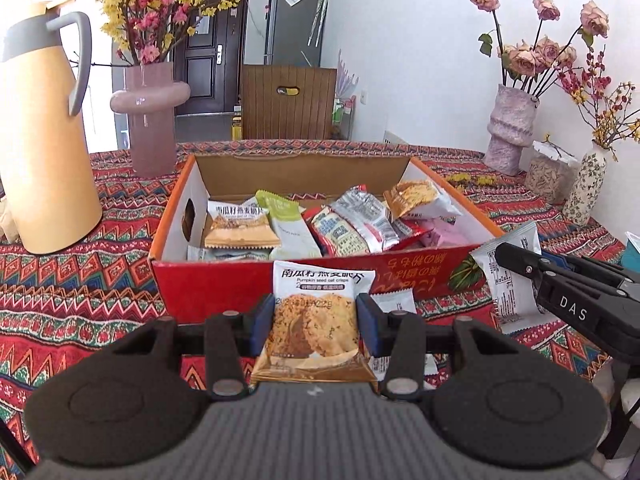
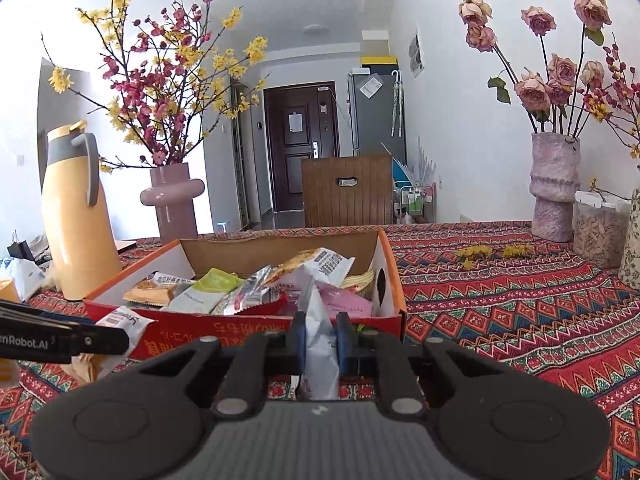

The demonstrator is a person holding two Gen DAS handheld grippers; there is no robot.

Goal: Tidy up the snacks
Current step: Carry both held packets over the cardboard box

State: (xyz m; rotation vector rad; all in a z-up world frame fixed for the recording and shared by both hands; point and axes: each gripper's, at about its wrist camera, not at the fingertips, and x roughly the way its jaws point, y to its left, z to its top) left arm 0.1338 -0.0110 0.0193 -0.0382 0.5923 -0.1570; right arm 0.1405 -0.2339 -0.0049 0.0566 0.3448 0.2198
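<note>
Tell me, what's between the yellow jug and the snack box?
Only bare patterned tablecloth lies between the jug and the box; the left wrist view shows it best. The pink vase stands further back.

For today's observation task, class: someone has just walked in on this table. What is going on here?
A person is sorting snacks with two hand-held grippers. The left gripper is shut on a pumpkin seed oat crisps packet, held in front of the red cardboard box. The right gripper is shut on a white packet beside it. The box already holds many mixed packets.
</note>
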